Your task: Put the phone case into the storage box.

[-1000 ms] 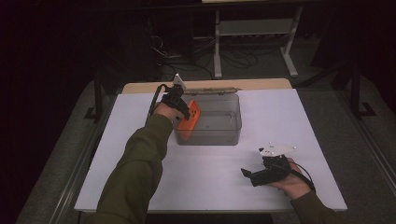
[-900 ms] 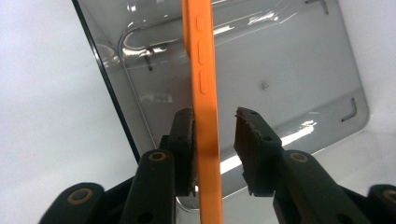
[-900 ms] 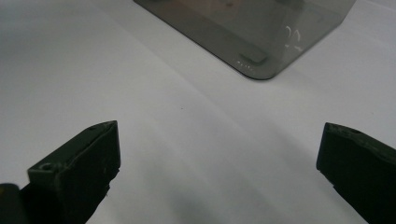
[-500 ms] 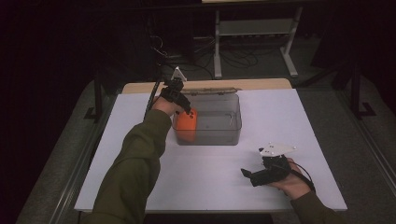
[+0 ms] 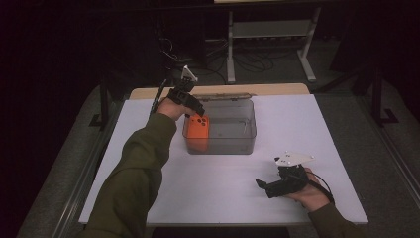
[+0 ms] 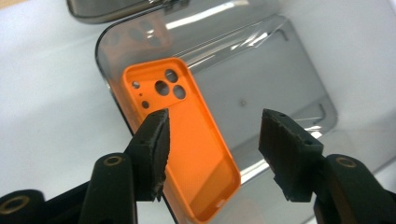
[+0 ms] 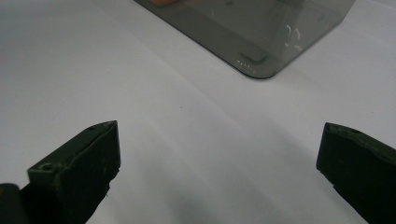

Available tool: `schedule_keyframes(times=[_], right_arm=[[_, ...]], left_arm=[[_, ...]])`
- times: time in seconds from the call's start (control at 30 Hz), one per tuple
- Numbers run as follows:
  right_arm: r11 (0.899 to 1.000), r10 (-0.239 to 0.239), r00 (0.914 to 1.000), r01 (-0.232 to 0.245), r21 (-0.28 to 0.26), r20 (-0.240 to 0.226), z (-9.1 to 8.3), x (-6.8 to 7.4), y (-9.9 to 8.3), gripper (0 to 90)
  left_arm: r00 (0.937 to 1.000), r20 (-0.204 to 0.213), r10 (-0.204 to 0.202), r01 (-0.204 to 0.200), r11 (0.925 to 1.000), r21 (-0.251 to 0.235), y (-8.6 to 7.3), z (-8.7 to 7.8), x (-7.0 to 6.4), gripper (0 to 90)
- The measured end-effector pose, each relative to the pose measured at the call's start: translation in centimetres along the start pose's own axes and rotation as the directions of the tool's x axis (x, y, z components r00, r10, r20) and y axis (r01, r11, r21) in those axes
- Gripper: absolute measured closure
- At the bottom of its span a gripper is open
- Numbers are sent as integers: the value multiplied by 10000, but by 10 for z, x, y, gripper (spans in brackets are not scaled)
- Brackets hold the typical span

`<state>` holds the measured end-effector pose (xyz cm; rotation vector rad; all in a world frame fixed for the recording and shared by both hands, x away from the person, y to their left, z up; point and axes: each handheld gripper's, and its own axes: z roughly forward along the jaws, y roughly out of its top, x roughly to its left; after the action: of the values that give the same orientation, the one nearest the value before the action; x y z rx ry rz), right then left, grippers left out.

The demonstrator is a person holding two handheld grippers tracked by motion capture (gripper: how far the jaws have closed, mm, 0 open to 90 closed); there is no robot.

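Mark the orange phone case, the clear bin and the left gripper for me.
orange phone case (image 6: 187,140), left gripper view, on its flat inner back.
clear bin (image 5: 233,146), high view, on its near wall.
left gripper (image 6: 212,144), left gripper view, midway between its open fingers.

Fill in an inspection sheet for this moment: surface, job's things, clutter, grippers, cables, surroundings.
Surface: white table top, bare around the box.
Job's things: orange phone case leaning inside the clear grey box at its left end; the box lid lies behind it.
Clutter: nothing seen.
Grippers: left gripper open above the case, holding nothing; right gripper open over bare table.
Cables: one trails from each gripper; more on the floor beyond.
Surroundings: dark room, grey metal frame behind the table.
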<state>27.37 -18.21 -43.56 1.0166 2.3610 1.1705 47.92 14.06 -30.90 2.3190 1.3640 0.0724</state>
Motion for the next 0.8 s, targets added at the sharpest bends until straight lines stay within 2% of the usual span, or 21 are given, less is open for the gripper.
schedule_keyframes(times=[0.17, 0.37, 0.63, 0.8], right_arm=[[10000, 21, 10000, -21, 26, 12, 0, -1, 0, 0], [10000, 72, 9999, -72, 4, 92, -1, -3, -2, 0], [10000, 80, 9999, -80, 14, 111, 0, -4, -3, 0], [10000, 39, 9999, -39, 52, 103, 0, -4, -2, 0]], left_arm=[[9982, 331, 501, -492, 9984, -263, -3, -7, 1, 362], [9912, 712, 1112, -1079, 9929, -497, -10, -13, 5, 298], [9798, 894, 1788, -1684, 9793, -1124, -19, -17, 10, 225], [9699, 878, 2272, -2122, 9650, -1541, -30, -16, 14, 165]])
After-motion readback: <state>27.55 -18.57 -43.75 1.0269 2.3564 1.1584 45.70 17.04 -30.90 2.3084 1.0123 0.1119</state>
